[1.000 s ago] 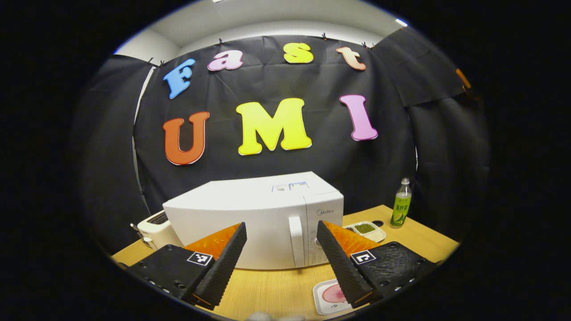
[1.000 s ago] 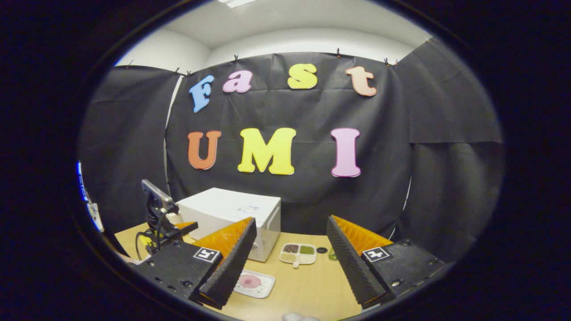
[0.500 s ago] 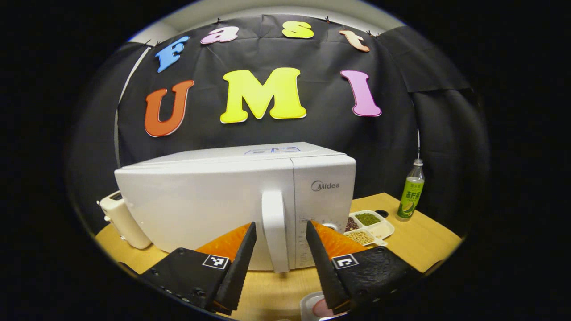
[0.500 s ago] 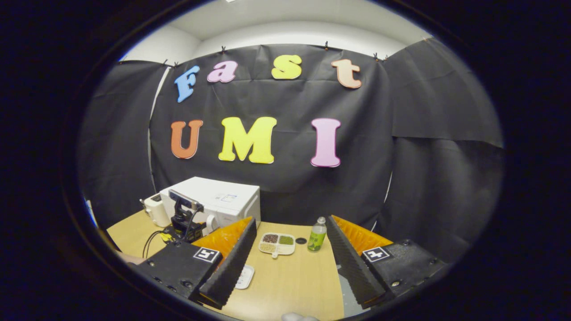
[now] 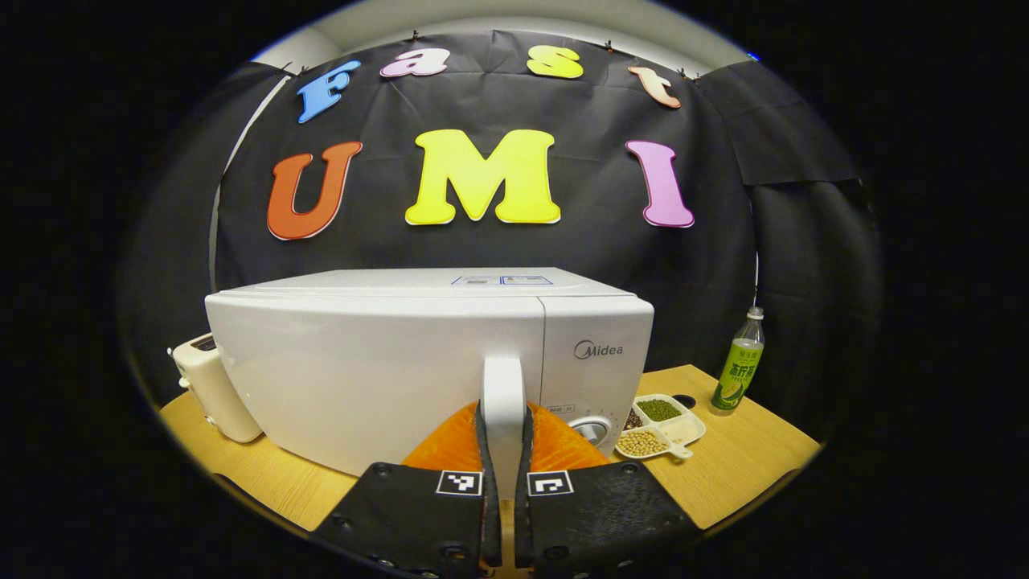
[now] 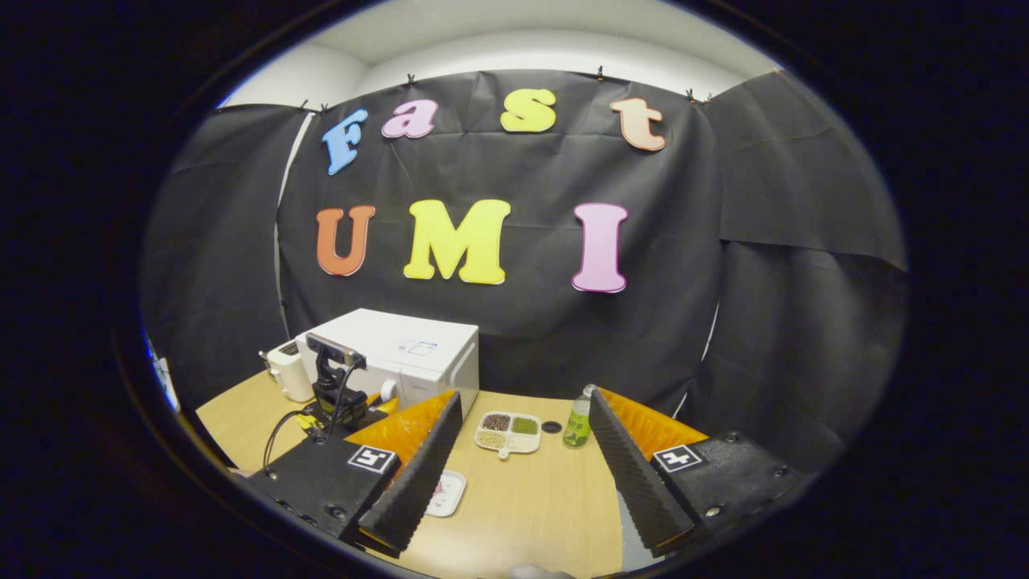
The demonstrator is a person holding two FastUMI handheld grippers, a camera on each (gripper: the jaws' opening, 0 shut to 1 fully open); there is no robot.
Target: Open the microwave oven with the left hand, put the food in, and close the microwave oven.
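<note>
The white microwave (image 5: 378, 362) stands close in front in the left gripper view, its door closed. My left gripper (image 5: 503, 414) is shut on the upright white door handle (image 5: 503, 382), one finger on each side. In the right gripper view the microwave (image 6: 410, 354) sits far left, and the left gripper (image 6: 338, 398) shows at its front. A small white plate (image 6: 444, 492) carrying a pink round food lies on the table near me. My right gripper (image 6: 524, 398) hovers open above the table with nothing between its fingers.
A divided tray of beans (image 5: 663, 418) (image 6: 508, 430) lies right of the microwave, with a green bottle (image 5: 735, 362) (image 6: 577, 418) beyond it. A cream toaster (image 5: 211, 386) stands left of the microwave. The wooden table (image 6: 530, 507) runs toward me.
My left gripper moved up to the microwave and shut on the door handle. The right gripper stayed open and shifted only slightly.
</note>
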